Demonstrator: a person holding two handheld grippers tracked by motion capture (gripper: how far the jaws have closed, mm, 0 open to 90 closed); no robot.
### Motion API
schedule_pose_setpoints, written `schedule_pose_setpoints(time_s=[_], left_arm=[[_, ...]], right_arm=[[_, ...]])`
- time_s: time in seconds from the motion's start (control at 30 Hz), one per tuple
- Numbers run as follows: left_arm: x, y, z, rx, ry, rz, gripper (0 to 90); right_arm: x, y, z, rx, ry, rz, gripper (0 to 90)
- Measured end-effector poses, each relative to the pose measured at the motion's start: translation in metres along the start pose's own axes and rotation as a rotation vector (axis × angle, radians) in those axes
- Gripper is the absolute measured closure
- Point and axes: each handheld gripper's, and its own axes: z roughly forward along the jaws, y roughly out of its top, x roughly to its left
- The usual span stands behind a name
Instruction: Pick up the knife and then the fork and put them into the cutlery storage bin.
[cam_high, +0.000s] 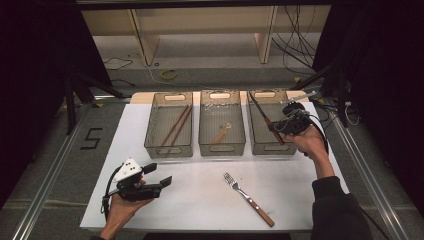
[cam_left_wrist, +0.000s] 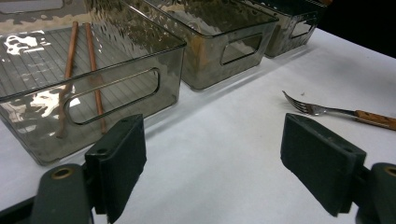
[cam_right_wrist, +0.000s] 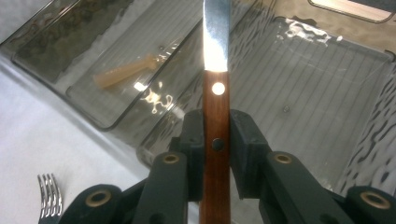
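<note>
My right gripper (cam_high: 279, 126) is shut on a wooden-handled knife (cam_high: 262, 114) over the right-hand smoky plastic bin (cam_high: 265, 149). In the right gripper view the pads (cam_right_wrist: 243, 149) clamp the brown handle (cam_right_wrist: 216, 140), and the steel blade points up and away over the bin's ribbed floor (cam_right_wrist: 327, 93). My left gripper (cam_high: 159, 175) rests in a hand near the table's front left, jaws wide apart and empty (cam_left_wrist: 219, 163). A fork (cam_high: 248, 198) with a wooden handle lies on the white table at front centre, also seen as the fork (cam_left_wrist: 327, 111) to the right of the left jaws.
Three bins stand in a row at the back. The left bin (cam_high: 168, 150) holds two brown chopsticks (cam_high: 176, 125). The middle bin (cam_high: 222, 147) holds a small beige utensil (cam_high: 222, 133). Cables and a shelf lie on the floor beyond the table.
</note>
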Motion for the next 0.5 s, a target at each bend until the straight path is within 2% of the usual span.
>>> schedule_pose_setpoints(time_s=[0.5], left_arm=[[0.000, 0.000, 0.000, -0.003, -0.003, 0.000, 21.7]], right_arm=[[-0.013, 0.012, 0.014, 0.028, -0.054, 0.063, 77.4]])
